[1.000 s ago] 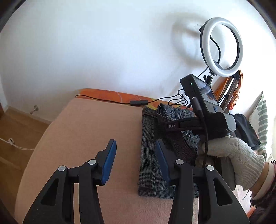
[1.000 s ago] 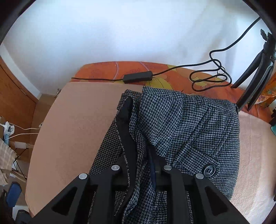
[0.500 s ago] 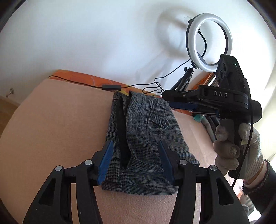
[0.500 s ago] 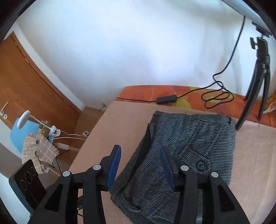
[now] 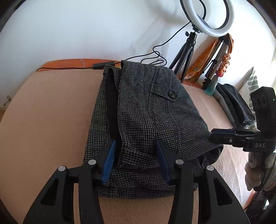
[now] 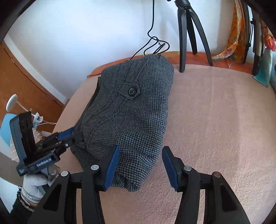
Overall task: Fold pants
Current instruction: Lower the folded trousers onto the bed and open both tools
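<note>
The folded pants lie mid-frame on the peach bed cover, their near edge hidden behind the left gripper, whose blue pads stand wide apart over the cloth. The right gripper is wide too, holding nothing. The ring light is cut off at upper right

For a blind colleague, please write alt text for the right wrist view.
Folded grey houndstooth pants lie on a pink blanket, button pocket up. The right hand-held gripper is open at their near end, and the left hand-held gripper reaches their left edge. A black tripod stands behind.
</note>
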Available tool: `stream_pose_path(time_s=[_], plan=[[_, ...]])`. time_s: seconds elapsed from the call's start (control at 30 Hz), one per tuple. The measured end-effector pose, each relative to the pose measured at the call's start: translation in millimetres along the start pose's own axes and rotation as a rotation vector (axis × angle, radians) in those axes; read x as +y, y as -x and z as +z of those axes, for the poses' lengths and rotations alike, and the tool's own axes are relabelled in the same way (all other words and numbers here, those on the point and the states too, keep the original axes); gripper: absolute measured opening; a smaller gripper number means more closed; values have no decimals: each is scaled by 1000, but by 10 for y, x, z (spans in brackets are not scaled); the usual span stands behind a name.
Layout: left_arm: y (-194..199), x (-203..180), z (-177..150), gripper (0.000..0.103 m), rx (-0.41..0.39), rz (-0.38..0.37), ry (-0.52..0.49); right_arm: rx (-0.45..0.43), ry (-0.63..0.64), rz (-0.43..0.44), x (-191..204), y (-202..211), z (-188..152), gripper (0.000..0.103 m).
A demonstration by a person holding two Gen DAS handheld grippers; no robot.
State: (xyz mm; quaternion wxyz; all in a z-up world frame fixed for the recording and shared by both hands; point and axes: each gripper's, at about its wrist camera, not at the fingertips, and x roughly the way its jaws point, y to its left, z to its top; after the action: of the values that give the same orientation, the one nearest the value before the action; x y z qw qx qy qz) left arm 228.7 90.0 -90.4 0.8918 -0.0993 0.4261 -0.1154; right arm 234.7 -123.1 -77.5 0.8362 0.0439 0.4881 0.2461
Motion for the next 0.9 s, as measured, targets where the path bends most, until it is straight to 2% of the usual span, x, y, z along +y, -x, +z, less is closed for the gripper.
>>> stream_pose_path(time_s=[0.13,0.23,0.37,0.4,0.43,0.47,0.53,0.63,0.7,0.9], plan=[[-17,-2,-28,39,8,33,-20,26,69,-54,125,-154,-142,46],[-11,-6,-47,39,11,41,-31,26,93,-63,133,-174,-190,46],[81,37,-54,39,4,25,1,25,117,-4,130,-36,-131,49],[116,45,-52,38,-2,20,15,3,118,24,113,33,-113,52],[148,43,-36,41,-6,10,33,-20,117,46,96,108,-79,60],[192,60,-30,52,-7,2,56,-44,112,68,75,175,-41,68],[291,111,-25,62,-14,-16,121,-87,94,114,13,283,57,77],[417,231,-47,62,-29,-119,258,-126,55,173,-101,342,225,89],[479,323,-96,62,-37,-169,358,-119,20,199,-178,332,317,92],[485,390,-265,62,-9,-174,513,-56,-27,228,-241,83,512,92]])
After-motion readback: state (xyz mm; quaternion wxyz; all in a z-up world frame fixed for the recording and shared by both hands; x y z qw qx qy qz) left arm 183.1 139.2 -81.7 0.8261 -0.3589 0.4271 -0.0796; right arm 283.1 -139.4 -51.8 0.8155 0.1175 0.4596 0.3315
